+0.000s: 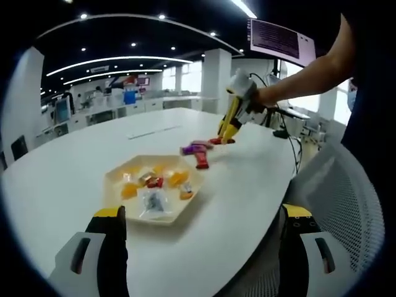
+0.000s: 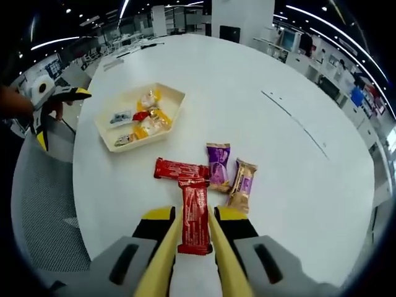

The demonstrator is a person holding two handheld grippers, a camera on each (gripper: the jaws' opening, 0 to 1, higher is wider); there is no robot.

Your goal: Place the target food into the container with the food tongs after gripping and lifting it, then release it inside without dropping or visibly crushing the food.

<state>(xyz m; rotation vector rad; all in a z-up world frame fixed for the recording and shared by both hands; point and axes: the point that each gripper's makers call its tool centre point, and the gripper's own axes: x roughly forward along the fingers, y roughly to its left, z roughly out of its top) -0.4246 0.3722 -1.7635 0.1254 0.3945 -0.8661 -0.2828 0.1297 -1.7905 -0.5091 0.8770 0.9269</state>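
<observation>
Right gripper (image 2: pixel 193 247) pinching yellow tongs (image 2: pixel 185 260) astride red bar (image 2: pixel 193 219), flat near table (image 2: pixel 322 185) edge. Left gripper (image 1: pixel 201 247) spread, idle before tray (image 1: pixel 117 198). Risk: slick wrapper slipping during lift; excess squeeze crushing bar.

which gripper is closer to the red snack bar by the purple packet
Right. The right gripper has its yellow tongs on either side of the red snack bar. The left gripper sits back at the table edge behind the tray.
</observation>
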